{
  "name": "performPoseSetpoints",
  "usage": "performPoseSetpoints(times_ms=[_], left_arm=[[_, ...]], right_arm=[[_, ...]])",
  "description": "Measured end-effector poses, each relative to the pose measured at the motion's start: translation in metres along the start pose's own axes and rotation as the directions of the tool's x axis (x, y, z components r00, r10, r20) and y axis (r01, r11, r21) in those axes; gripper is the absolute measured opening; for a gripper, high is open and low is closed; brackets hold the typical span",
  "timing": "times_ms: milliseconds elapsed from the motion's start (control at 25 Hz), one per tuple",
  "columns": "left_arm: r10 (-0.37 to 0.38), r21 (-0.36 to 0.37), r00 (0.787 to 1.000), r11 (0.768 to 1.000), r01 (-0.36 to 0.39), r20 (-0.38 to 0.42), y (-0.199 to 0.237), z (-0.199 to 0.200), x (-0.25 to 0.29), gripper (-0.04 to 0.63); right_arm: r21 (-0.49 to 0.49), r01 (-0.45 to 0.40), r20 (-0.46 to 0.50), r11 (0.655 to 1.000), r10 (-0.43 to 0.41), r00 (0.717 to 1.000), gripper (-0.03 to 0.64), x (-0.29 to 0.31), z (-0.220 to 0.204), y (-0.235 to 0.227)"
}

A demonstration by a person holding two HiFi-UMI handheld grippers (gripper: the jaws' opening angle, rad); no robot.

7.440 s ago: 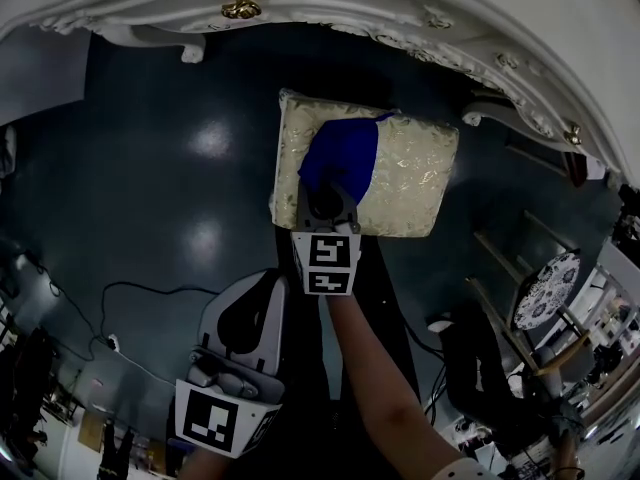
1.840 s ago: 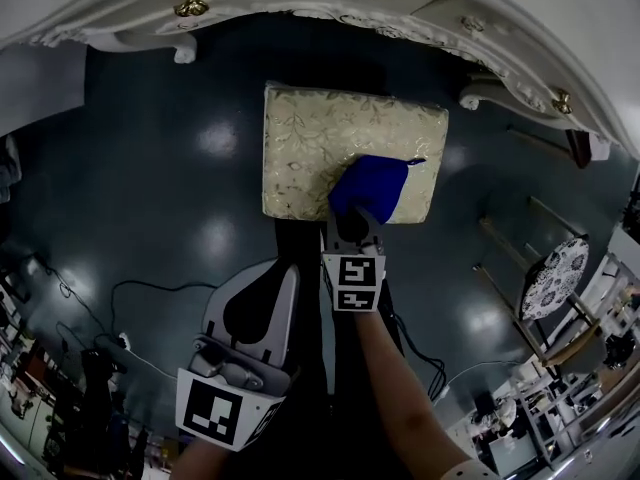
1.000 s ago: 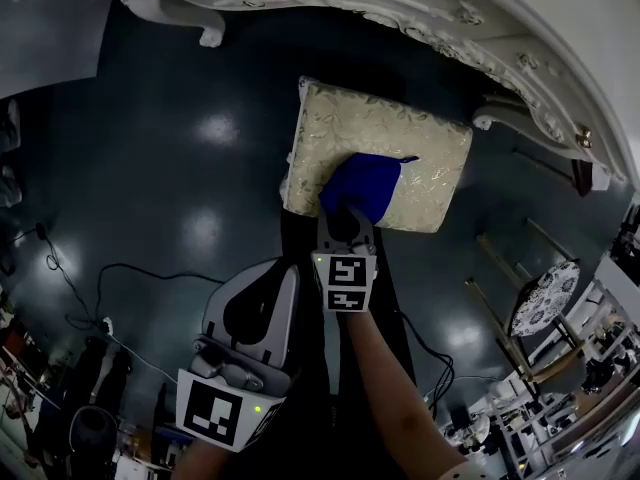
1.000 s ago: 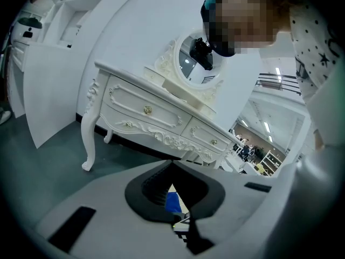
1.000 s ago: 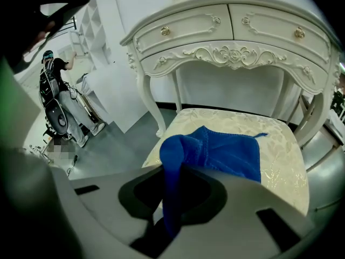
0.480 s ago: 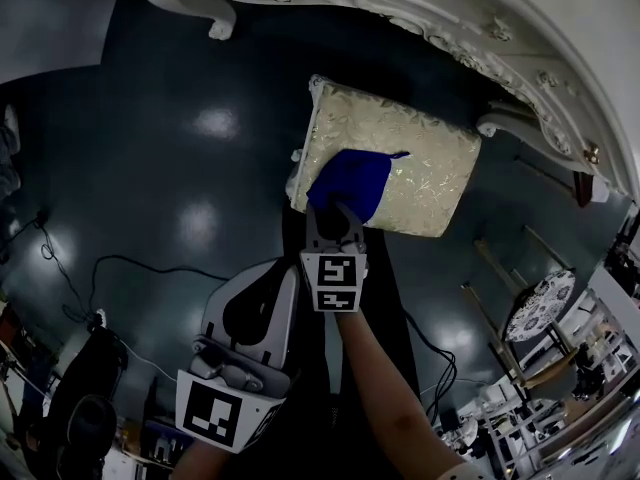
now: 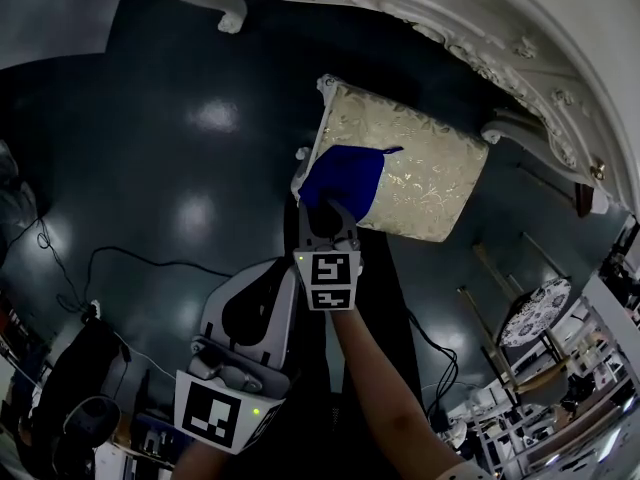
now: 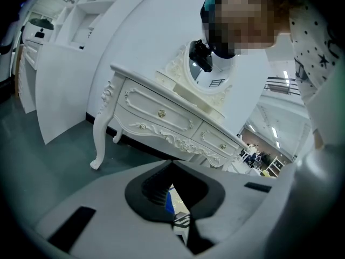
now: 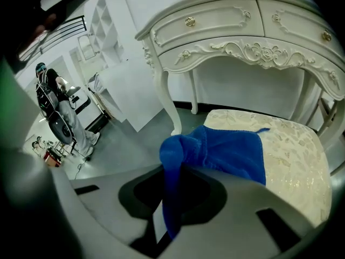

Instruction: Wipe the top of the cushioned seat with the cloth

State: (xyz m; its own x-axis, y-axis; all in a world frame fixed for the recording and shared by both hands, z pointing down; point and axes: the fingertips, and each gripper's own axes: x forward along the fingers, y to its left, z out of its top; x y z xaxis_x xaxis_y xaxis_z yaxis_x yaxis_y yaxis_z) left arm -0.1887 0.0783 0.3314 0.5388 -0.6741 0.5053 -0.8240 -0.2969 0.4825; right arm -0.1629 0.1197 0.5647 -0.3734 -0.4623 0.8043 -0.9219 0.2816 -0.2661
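Head view: right claw [image 7: 326, 226] outstretched, clamping cloth [image 7: 345, 176]

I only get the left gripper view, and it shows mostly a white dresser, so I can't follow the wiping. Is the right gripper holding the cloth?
Observer: Yes. The right gripper is shut on a bunched end of the blue cloth.
Operator: Where is the cloth on the seat?
Observer: It lies spread over the near left corner of the seat; the rest of the top is bare.
Operator: And where is my left gripper relative to all that?
Observer: The left gripper hangs over the floor, short of the seat and touching neither it nor the cloth.
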Motion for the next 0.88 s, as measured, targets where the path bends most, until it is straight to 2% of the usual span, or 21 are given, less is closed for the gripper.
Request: performPoseSetpoints(times_ms=[200,560,720,880], left_arm=[[0.011,0.002,1.000,1.000,-0.011,0.003,0.005,0.002,-0.002,0.009],[0.026,-0.004,1.000,1.000,-0.026,0.007,0.013,0.005,0.000,0.011],[0.028,-0.007,1.000,1.000,-0.028,0.008,0.014,0.004,0.000,0.009],[0.027,-0.004,1.000,1.000,-0.027,0.006,0.014,0.004,0.000,0.009]], right_arm=[[-0.008,-0.031,-0.016,0.999,0.031,0.999,0.064,0.010,0.002,0.013],[-0.010,-0.038,-0.039,0.999,0.038,0.999,0.064,0.023,0.002,0.021],[-0.031,-0.027,-0.086,0.999,0.024,0.996,0.064,0.037,-0.043,0.019],[-0.026,-0.028,-0.085,0.999,0.026,0.996,0.064,0.045,-0.050,0.020]])
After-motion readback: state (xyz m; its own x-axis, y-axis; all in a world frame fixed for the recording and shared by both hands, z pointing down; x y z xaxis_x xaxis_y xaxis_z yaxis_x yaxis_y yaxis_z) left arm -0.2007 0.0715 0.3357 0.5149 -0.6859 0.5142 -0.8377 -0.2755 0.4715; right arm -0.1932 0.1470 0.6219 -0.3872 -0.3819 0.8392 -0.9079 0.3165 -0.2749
